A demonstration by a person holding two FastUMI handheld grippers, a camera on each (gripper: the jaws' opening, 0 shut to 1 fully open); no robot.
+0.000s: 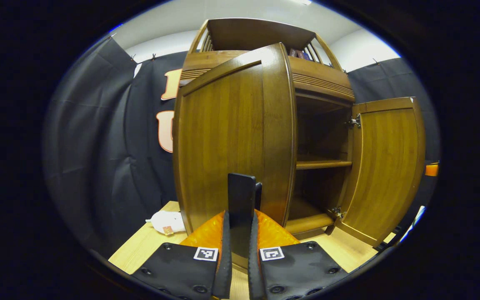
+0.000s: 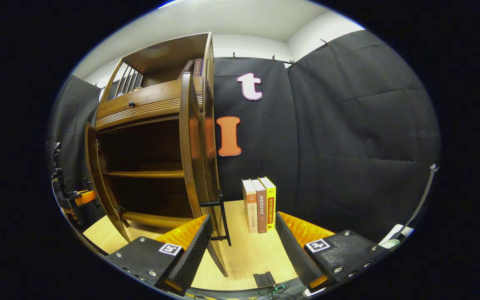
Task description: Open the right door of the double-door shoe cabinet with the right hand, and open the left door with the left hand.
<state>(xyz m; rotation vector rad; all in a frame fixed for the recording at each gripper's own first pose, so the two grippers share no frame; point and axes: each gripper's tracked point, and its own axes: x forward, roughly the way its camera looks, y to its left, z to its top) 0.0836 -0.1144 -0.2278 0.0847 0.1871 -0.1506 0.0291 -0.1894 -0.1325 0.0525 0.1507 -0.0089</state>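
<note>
The brown wooden double-door shoe cabinet (image 1: pixel 265 83) fills the frame's centre on the pale wooden desk (image 1: pixel 140 246). Its left door (image 1: pixel 231 137) stands ajar, its dark bar handle (image 1: pixel 242 200) pinched between the left gripper (image 1: pixel 240 254) jaws. The right door (image 2: pixel 192 166) hangs wide (edge-on, centre-left); the right gripper (image 2: pixel 244 246) jaws gape, empty, beside its handle (image 2: pixel 219 221). Three upright books (image 2: pixel 259 204) stand centre.

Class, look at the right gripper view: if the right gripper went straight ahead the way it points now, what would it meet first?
Probably the three upright books on the pale wooden tabletop, standing ahead between the open fingers of the right gripper. The open right cabinet door's black handle sits just left of that line; depth is unclear.
</note>
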